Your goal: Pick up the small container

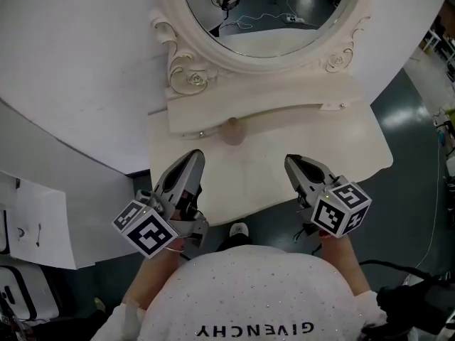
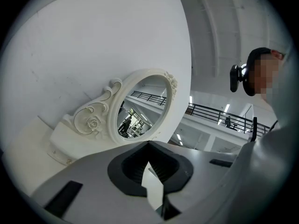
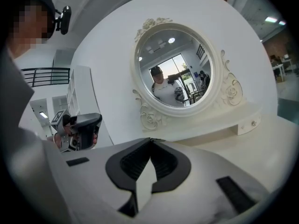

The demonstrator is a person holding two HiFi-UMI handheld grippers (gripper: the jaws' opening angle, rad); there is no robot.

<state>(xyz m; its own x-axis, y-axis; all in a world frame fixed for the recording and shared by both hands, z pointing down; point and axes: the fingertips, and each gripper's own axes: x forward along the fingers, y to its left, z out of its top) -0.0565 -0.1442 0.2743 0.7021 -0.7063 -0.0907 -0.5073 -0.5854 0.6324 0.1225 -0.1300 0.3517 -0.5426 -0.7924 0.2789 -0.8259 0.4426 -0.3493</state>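
Observation:
The small container (image 1: pixel 232 131) is a beige round pot standing on the cream dressing table (image 1: pixel 355 148), just below the shelf under the oval mirror (image 1: pixel 266 13). My left gripper (image 1: pixel 195 155) hovers over the table's front left, its tip a short way below and left of the pot, jaws together and empty. My right gripper (image 1: pixel 291 160) hangs at the front right, further from the pot, also shut with nothing held. In the left gripper view the left gripper (image 2: pixel 149 144) points up at the mirror; the pot is hidden there. The right gripper (image 3: pixel 150 140) view likewise misses the pot.
A carved cream frame (image 1: pixel 186 77) surrounds the mirror, with a narrow shelf (image 1: pixel 263 109) beneath it. A white curved wall (image 1: pixel 78 69) stands behind and left. Dark floor (image 1: pixel 412 119) lies to the right. The person's white shirt (image 1: pixel 249 297) fills the bottom. The other gripper (image 3: pixel 79 130) shows at left in the right gripper view.

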